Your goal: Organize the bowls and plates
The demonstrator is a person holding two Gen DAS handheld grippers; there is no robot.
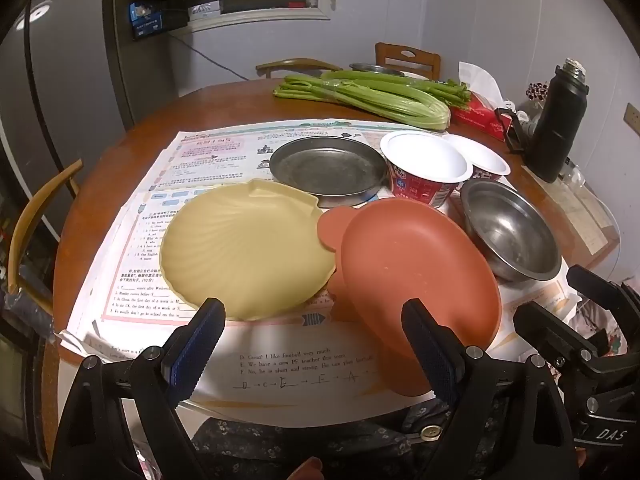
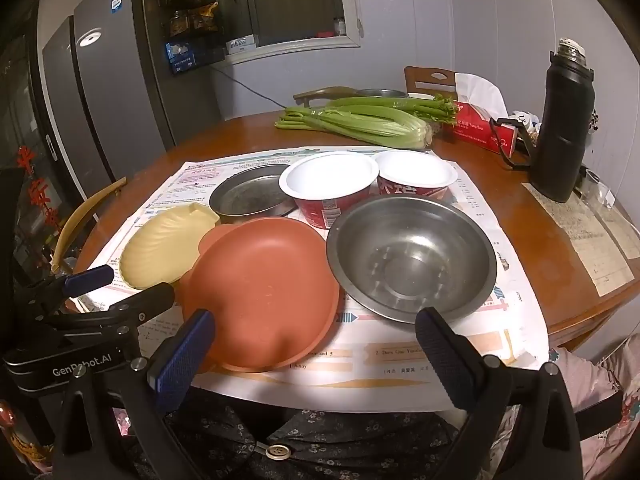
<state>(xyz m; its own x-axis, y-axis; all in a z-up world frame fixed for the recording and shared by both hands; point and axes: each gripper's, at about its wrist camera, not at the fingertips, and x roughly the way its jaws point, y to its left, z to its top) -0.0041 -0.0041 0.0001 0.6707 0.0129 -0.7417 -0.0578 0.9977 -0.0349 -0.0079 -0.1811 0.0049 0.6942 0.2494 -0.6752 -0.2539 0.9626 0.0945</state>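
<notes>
On the table sit one shell-shaped yellow plate point(image 1: 246, 254), one terracotta plate point(image 1: 416, 276), one flat metal pan point(image 1: 328, 166), one steel bowl point(image 2: 412, 258), two red paper cups point(image 2: 330, 188), one celery bunch point(image 2: 360, 122) and one black flask point(image 2: 562, 128).

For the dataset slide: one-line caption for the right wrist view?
Open right gripper hovers before a terracotta plate, steel bowl, shell-shaped yellow plate and two paper bowls.
</notes>
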